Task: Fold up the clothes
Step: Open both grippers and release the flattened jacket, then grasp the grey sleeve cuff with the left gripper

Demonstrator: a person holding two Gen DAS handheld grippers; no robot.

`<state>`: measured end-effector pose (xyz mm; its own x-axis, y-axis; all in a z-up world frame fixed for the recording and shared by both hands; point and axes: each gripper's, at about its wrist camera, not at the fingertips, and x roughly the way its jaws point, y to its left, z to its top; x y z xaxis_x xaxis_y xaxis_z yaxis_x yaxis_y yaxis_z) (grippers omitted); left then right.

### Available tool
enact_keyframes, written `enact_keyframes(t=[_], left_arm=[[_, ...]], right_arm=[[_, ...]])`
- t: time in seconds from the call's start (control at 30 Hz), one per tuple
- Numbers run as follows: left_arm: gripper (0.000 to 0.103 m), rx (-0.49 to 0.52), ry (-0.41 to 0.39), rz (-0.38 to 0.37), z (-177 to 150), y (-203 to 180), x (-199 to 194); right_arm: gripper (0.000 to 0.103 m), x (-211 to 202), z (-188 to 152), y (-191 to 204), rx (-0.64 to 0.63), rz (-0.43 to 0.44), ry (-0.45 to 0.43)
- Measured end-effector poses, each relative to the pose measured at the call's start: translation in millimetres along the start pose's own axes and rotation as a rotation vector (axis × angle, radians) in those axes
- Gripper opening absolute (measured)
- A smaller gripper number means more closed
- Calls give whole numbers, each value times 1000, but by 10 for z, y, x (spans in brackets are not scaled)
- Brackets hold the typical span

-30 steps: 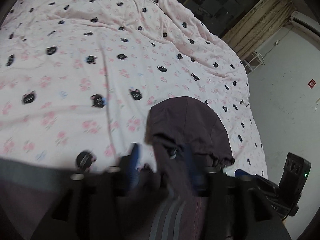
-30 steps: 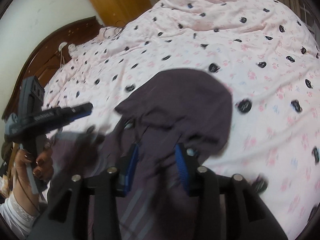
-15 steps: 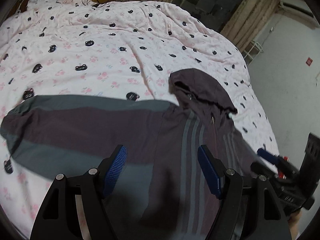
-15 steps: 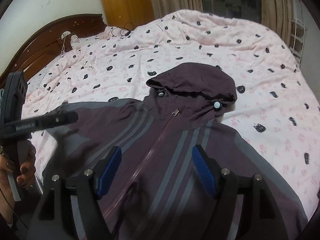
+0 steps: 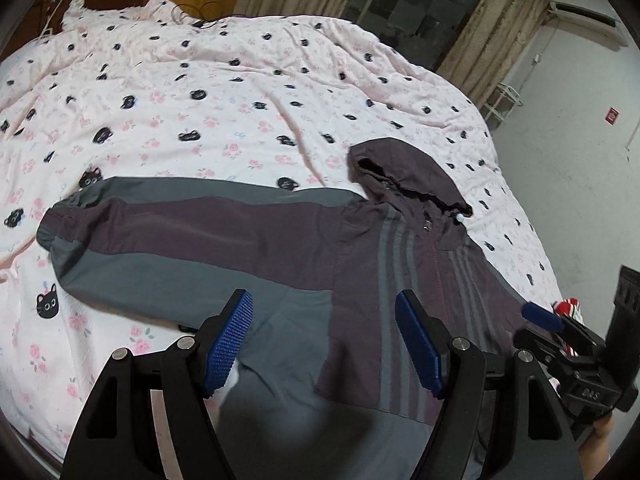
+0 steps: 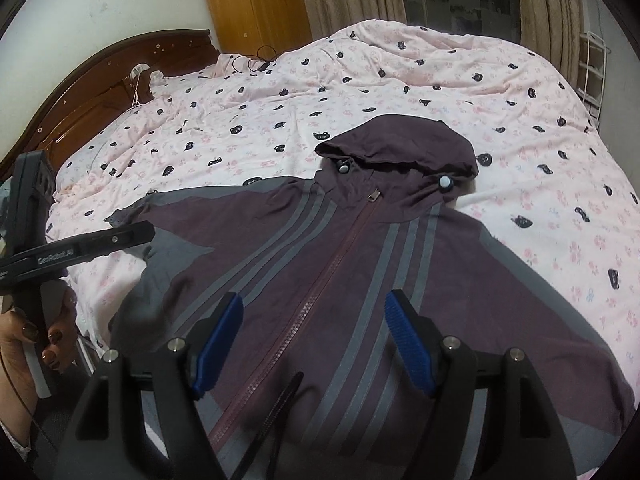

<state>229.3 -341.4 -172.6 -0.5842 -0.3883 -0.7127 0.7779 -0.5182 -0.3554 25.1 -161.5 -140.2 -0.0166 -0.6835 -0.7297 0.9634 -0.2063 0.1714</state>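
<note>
A plum and grey hooded zip jacket (image 5: pixel 280 240) (image 6: pixel 340 260) lies face up and spread flat on the bed. Its hood (image 6: pixel 400 140) points away from me. One sleeve (image 5: pixel 160 232) stretches out to the left in the left wrist view. Above the jacket's lower left part, my left gripper (image 5: pixel 323 300) is open with nothing between its blue pads. My right gripper (image 6: pixel 314 300) is open too, hovering over the zip with nothing held. A hand (image 6: pixel 40 340) holding the left tool shows at the left edge of the right wrist view.
The bed cover (image 5: pixel 200 80) is pink with black cat faces. A dark wooden headboard (image 6: pixel 100 80) runs along the far left, and a cable (image 6: pixel 260 60) lies near it. A white wire rack (image 6: pixel 592 72) stands by the curtains. Something red and white (image 5: pixel 566 308) sits past the bed's right edge.
A second ago both grippers were low over the bunched jacket with cloth between their fingers. They have let go, opened wider and drawn back, and the jacket now lies spread out.
</note>
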Motion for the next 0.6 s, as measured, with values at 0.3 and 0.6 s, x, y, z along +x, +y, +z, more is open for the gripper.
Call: enact_keyframes(t=[0.3, 0.6], left_arm=[[69, -209, 8, 27, -18, 671, -31], [69, -482, -49, -25, -103, 1440, -287]], right_arm=[[75, -25, -98, 71, 12, 6, 24], [75, -56, -141, 113, 24, 17, 33]])
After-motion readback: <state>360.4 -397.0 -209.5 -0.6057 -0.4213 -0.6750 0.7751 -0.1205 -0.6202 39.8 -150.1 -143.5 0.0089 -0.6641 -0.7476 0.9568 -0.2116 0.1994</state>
